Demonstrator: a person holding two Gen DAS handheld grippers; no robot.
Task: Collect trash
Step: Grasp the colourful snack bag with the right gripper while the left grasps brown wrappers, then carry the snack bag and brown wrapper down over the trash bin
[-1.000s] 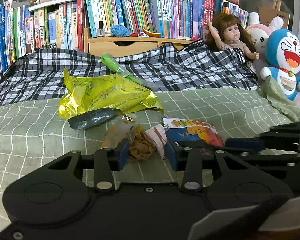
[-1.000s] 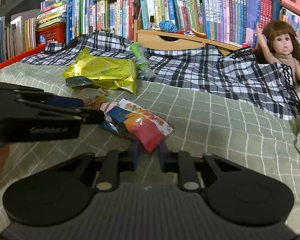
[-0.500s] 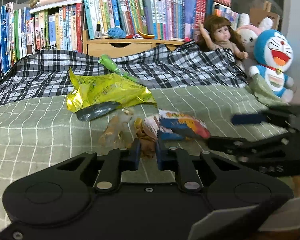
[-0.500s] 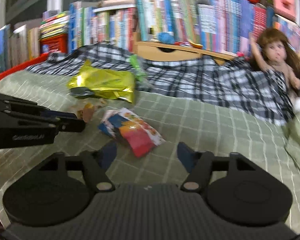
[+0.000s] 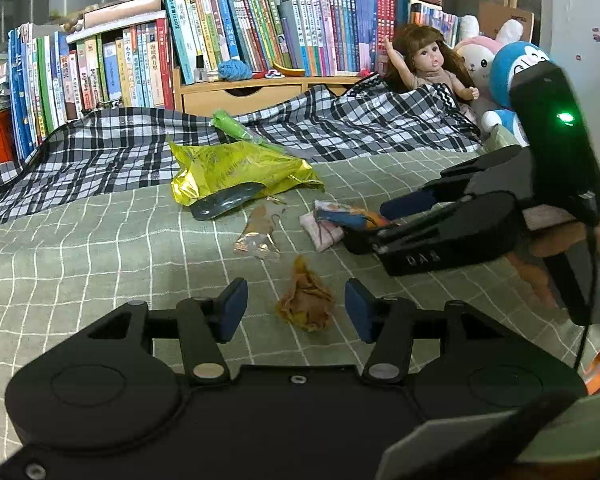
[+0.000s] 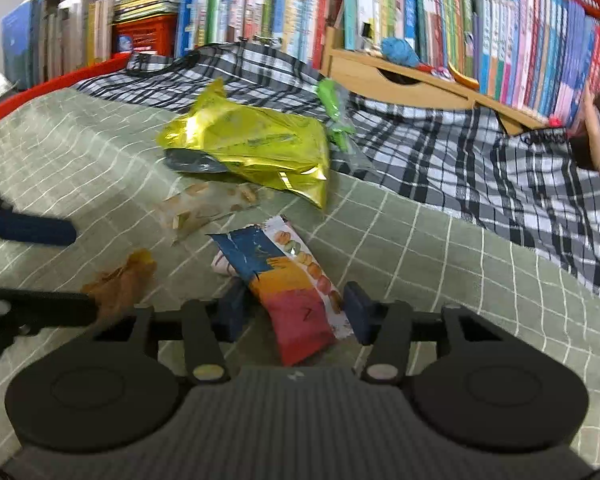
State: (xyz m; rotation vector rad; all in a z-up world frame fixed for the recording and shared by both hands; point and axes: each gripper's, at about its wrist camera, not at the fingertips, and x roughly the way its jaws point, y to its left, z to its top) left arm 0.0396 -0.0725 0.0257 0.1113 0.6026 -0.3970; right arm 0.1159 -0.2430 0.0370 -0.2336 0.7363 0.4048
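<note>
A crumpled brown wrapper [image 5: 306,304] lies on the green checked bedspread [image 5: 100,248] between the pads of my left gripper [image 5: 296,312]. Its jaws are opening and no pad presses the wrapper. My right gripper [image 6: 294,312] straddles a colourful snack packet [image 6: 292,280], which sits between its pads without a clear squeeze; its jaws are closing. In the left wrist view the right gripper [image 5: 370,222] reaches in from the right over that packet [image 5: 348,216]. Farther back lie a clear wrapper [image 5: 260,232], a yellow foil bag [image 5: 240,172] and a green wrapper [image 5: 232,128].
A black-and-white plaid blanket [image 5: 340,132] is bunched across the back of the bed. Behind it stand rows of books [image 5: 240,32] and a wooden drawer unit [image 5: 240,92]. A doll [image 5: 432,64] and plush toys [image 5: 516,64] sit at the back right. A red rim [image 6: 40,92] edges the bed's left side.
The left gripper shut on the brown wrapper, pulled it away from the pile towards me, then opened around it. The right gripper opened wide, moved onto the colourful packet and narrowed.
</note>
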